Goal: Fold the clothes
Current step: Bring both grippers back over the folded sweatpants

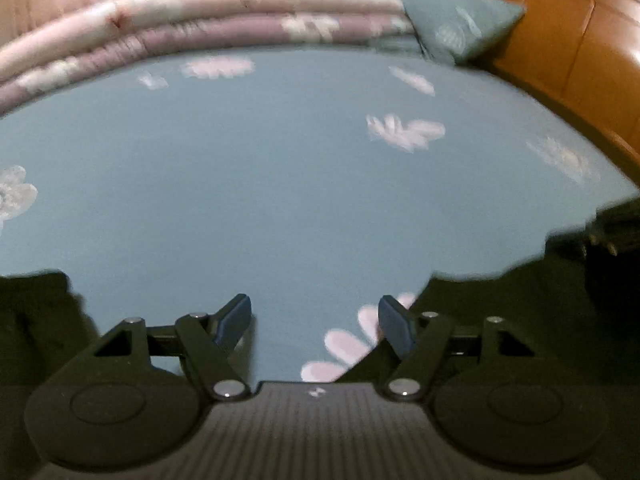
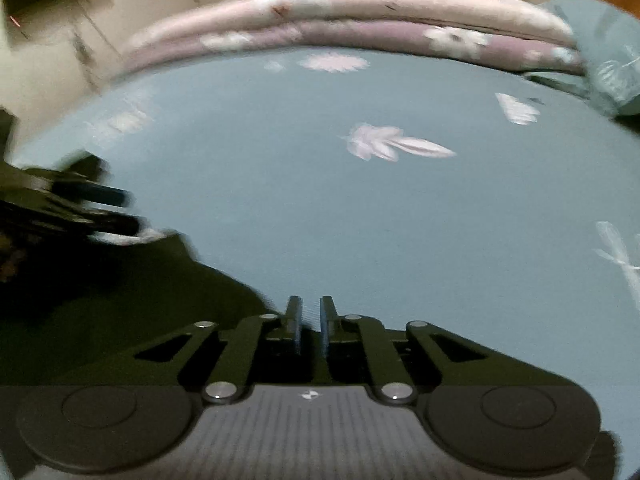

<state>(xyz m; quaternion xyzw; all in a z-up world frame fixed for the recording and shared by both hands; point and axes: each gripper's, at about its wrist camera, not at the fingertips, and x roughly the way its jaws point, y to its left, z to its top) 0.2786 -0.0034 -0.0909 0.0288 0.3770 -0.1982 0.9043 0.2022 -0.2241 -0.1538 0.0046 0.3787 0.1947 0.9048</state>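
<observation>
Two tongs: left (image 1: 315, 322) wide, empty; right (image 2: 310, 322) nearly closed, empty.

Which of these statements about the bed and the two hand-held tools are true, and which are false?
1. The sheet is blue with white flower prints. True.
2. The left tool is squeezed shut. False: its fingers stand wide apart over the sheet, with nothing between them.
3. The right tool has its fingers nearly together. True; only a narrow gap shows, and nothing can be made out in it.
4. The folded quilt lies at the near edge of the bed. False: it lies along the far side.
5. A dark garment lies on the sheet near the tools. True.
6. The pillow is red. False: it is grey-blue.
</observation>
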